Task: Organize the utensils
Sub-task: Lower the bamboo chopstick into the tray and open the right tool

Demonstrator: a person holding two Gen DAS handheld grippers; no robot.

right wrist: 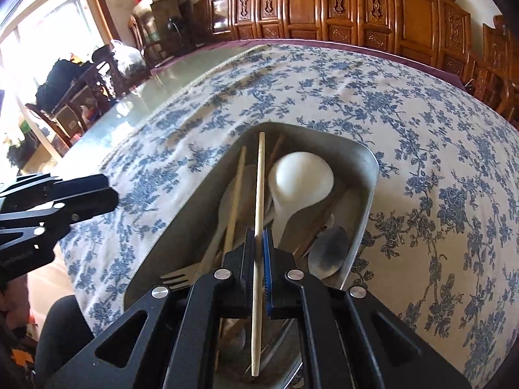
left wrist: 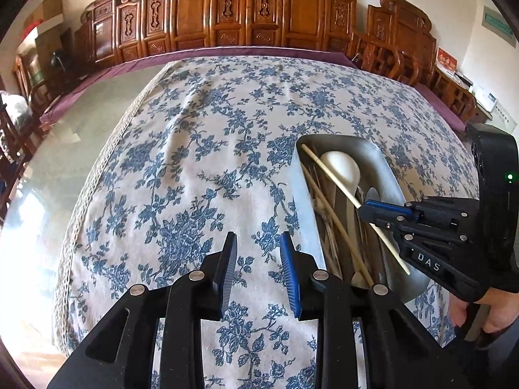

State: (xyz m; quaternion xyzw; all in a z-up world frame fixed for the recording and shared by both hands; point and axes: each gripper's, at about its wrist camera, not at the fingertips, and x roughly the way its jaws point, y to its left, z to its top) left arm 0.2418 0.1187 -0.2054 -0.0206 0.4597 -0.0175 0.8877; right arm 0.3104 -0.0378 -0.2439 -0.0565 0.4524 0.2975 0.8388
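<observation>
In the right wrist view the black right gripper (right wrist: 258,243) hides the near half of the grey metal tray (right wrist: 368,201) at six o'clock, covering the fork's handle, the white rice paddle's (right wrist: 300,178) stem and the spoon's handle.

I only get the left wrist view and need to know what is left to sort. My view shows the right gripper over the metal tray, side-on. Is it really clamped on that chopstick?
Observer: Yes. In the right wrist view the right gripper is shut on the chopstick, which runs straight between its pads.
Operator: What else is in the tray? I see a white spoon and some sticks.
Observer: A metal fork lies at the near left of the tray, hidden from you.
Operator: Anything beside the white spoon?
Observer: A metal spoon sits at the right wall, below the white spoon.
</observation>
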